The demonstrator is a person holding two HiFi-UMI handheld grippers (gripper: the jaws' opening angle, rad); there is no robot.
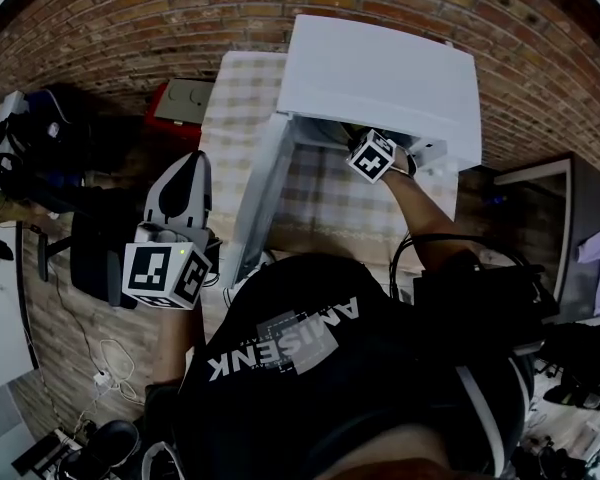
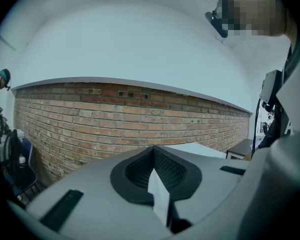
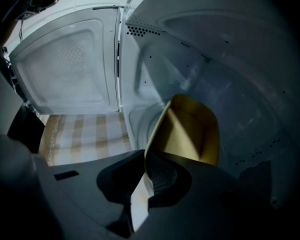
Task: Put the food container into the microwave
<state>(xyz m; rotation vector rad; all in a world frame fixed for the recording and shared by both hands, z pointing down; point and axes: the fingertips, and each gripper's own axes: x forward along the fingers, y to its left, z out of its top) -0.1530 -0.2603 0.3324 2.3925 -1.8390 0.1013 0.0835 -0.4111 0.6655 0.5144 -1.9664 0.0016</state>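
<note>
Food container (image 3: 190,129), a yellow tub, hangs inside the cavity of the white microwave (image 1: 380,78), pinched by its near rim between the closed jaws of the right tool (image 3: 144,176). In the right gripper view the tub runs from the jaws toward one o'clock, tilted up on its side, with its open face toward the cavity's right wall. The cavity floor lies below it, and whether the tub touches that floor cannot be made out. The open door (image 3: 65,64) stands at ten o'clock, and the checked bench (image 3: 85,134) shows beneath it. The left tool (image 2: 152,166) is pressed together on nothing, held well apart at about eight o'clock in the head view and facing a brick wall (image 2: 115,119). The right hand is plainly the nearer one. Next, the tub likely needs levelling and lowering before the jaws open.
</note>
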